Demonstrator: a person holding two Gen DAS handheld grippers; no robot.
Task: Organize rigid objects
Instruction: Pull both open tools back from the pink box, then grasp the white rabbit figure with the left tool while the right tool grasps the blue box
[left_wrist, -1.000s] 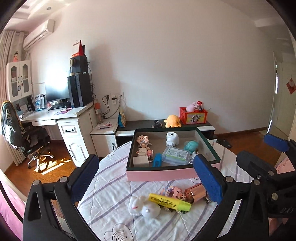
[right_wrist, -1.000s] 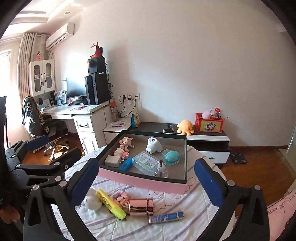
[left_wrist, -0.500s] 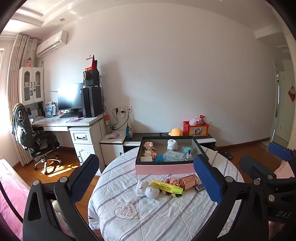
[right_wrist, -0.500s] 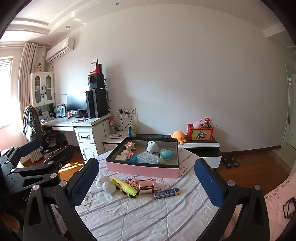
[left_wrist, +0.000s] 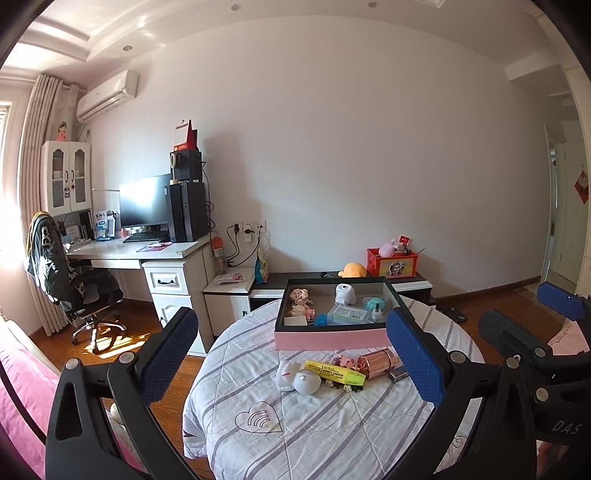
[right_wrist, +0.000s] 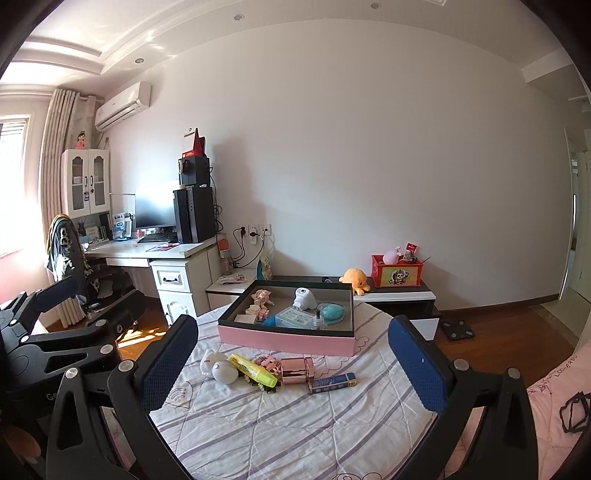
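Fingers (left_wrist: 170, 354) of both grippers spread wide, empty, above the table (left_wrist: 332, 424).

- Definitely someone's home – looks like a bedroom doubling as a study
- White desk (right_wrist: 147, 253) with a monitor (right_wrist: 155, 206), PC tower (right_wrist: 194, 214) and an office chair (left_wrist: 74, 280)
- Wall air conditioner (left_wrist: 107, 96), curtains (right_wrist: 55, 177), wood floor
- Round table (left_wrist: 332, 417) under a striped quilt-like cloth
- Plush octopus (right_wrist: 355, 277) on a low cabinet – pink bedding (left_wrist: 22, 398) at the edge
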